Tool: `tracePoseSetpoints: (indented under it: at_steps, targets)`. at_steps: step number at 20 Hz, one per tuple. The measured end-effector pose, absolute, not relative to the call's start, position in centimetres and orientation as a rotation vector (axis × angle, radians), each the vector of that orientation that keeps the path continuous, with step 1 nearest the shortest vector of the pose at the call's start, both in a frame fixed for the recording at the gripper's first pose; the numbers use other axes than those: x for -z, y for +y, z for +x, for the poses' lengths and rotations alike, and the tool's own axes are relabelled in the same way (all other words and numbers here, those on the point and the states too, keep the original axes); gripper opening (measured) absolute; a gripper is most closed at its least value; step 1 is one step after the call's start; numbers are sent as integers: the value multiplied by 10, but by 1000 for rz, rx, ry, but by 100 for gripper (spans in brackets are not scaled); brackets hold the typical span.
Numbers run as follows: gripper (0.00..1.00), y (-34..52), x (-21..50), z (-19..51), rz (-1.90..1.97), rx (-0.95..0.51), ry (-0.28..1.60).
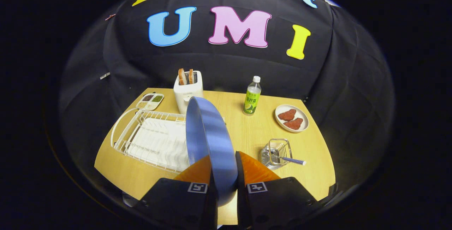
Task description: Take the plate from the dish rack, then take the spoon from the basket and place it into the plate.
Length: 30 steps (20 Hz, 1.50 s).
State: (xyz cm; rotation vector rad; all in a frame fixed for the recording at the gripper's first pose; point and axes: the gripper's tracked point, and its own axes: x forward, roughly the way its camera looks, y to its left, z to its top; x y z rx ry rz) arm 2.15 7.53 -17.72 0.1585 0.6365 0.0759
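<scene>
A blue plate stands on edge between my fingers, with my gripper shut on its rim and holding it above the wooden table. Left of the plate lies the white wire dish rack, its slots bare. To the right of my fingers sits a small wire basket. A spoon with a blue-and-white striped handle leans out of it toward the right.
A white toaster with two bread slices stands behind the plate. A green-labelled bottle stands mid-table at the back. A white dish of red meat pieces is at the back right, and a small condiment tray at the back left.
</scene>
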Motion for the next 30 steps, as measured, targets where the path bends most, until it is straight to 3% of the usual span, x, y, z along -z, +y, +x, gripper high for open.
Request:
tracePoseSetpoints:
  at_steps: [11, 23, 27, 29, 30]
  targets:
    - [26, 108, 266, -96, 317, -237, 879]
    - [29, 109, 342, -92, 480, -169, 1001]
    - [40, 96, 350, -92, 449, -129, 1001]
    - [60, 92, 353, -92, 450, -124, 1004]
    - [82, 88, 354, -93, 435, -121, 1005]
